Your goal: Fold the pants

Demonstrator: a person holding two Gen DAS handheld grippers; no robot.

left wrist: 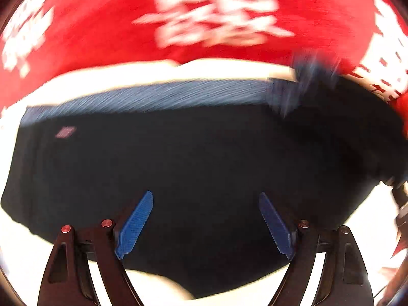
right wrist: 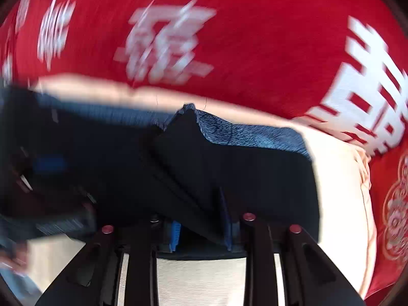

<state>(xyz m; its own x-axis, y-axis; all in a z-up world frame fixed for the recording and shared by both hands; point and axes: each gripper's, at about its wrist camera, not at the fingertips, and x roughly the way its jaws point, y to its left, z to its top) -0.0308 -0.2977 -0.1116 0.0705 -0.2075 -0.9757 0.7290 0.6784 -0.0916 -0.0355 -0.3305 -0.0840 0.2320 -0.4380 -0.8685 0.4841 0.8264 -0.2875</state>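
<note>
The dark navy pants [left wrist: 204, 153] lie spread on a white surface [left wrist: 158, 68], with a lighter blue waistband [left wrist: 153, 94] along the far edge. My left gripper [left wrist: 206, 201] is open above the dark cloth, its blue pads [left wrist: 135, 224] wide apart and empty. In the right wrist view the pants [right wrist: 255, 173] show a folded layer with blue inner fleece [right wrist: 242, 132]. My right gripper [right wrist: 201, 219] is shut on a fold of the pants, with cloth pinched between the blue pads [right wrist: 176, 234]. Both views are motion-blurred.
A red cloth with white characters [left wrist: 216, 12] covers the area beyond the white surface; it also shows in the right wrist view [right wrist: 255, 51]. The left gripper appears blurred at the left edge of the right wrist view [right wrist: 51, 165].
</note>
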